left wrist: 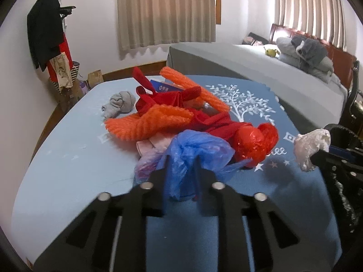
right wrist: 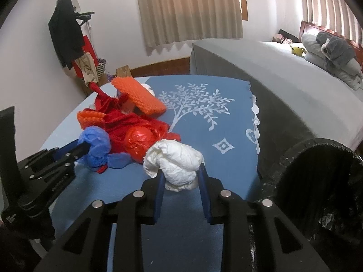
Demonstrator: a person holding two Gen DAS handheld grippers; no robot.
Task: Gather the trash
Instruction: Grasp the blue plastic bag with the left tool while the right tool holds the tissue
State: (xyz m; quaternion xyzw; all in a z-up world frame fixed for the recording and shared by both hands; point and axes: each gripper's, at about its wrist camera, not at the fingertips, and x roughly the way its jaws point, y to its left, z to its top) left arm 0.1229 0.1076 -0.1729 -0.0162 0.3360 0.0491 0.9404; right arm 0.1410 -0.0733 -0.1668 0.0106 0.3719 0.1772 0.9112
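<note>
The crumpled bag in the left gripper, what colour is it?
Blue; the crumpled bag shows best in the left wrist view, pinched by the left gripper.

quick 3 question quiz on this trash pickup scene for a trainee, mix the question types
1. True or false: the right gripper is closed on a crumpled white bag.
2. What colour is the bag between the left gripper's fingers? A) blue B) green C) yellow
3. Fill in: the black bin sits at the table's ___ edge in the right wrist view.

Key
1. True.
2. A: the blue plastic bag.
3. Right, beside the blue tablecloth.
</note>
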